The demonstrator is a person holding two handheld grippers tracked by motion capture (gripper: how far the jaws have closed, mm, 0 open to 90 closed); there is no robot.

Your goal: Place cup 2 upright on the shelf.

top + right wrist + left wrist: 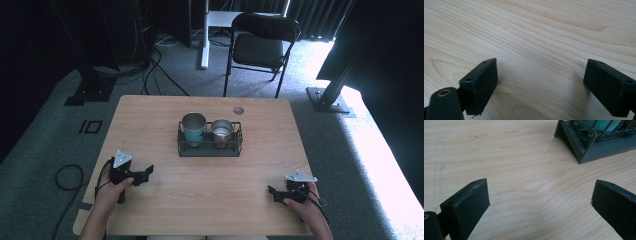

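The two cups stand side by side in a wire rack (pixel 210 149) near the middle of the worktop (pixel 150 115), the teal cup (pixel 193 128) on the left and the smaller steel cup (pixel 222 131) touching or nearly touching it on the right; the high view is too coarse to tell which. That closeness is the main risk: a jaw pushed down between them would likely knock the neighbour over, and a grip low on a cup would catch the rack's wire wall and drag the whole rack along. The light rack could also slide if either cup is pulled sideways rather than lifted straight up. The left gripper (pixel 145 172) rests on the worktop near the left front, well apart from the rack, jaws spread wide and empty, aimed toward the rack's corner (pixel 584 147). The right gripper (pixel 274 194) lies low at the right front, pointing inward along the bare wood, its jaws likewise wide apart and holding nothing.
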